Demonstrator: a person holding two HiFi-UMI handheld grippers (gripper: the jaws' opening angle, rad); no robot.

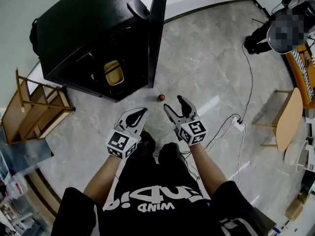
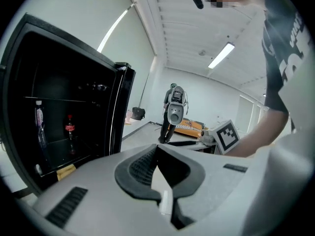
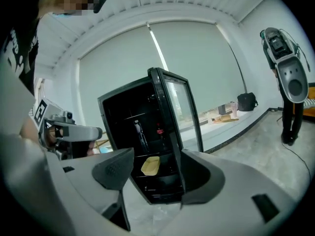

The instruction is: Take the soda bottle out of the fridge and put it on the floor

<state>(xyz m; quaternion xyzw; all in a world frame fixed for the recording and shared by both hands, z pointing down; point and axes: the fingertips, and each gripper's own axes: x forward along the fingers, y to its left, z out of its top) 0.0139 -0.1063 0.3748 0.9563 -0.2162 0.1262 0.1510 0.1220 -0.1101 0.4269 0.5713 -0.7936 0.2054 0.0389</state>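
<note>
Approaching the fridge (image 1: 83,28): we read this as the reach step, with nothing grasped yet. The fridge door (image 1: 158,28) stands swung open, so no door work is needed.

The soda bottle (image 2: 70,131), with a red label and cap, stands upright on a shelf inside. It is ahead and to the left of the left hand-held gripper (image 2: 158,173). From the right hand-held gripper (image 3: 157,176) it sits ahead, above the jaw line and deep in the cabinet. A clear bottle (image 2: 39,122) stands near it on the side away from the door. A yellow tray (image 3: 150,165) sits on a lower shelf.

Left hand-held gripper: jaws together, nothing between them. Right hand-held gripper: jaws apart and empty, with only the fridge interior showing through the gap. Both hang low over the floor (image 1: 206,73), well apart from the bottle.

A small red object (image 1: 161,98) lies on the floor just ahead of the right hand-held gripper, near the door's lower edge. We can't tell what it is.

Our call for the next move:
- Use the right hand-held gripper, since its jaws are apart.
- Step in, raise it to shelf height and go in past the door edge.
- Straddle the soda bottle's body without clipping the clear bottle.
- Close, lift clear of the shelf lip, back out and set it upright on bare floor.
</note>
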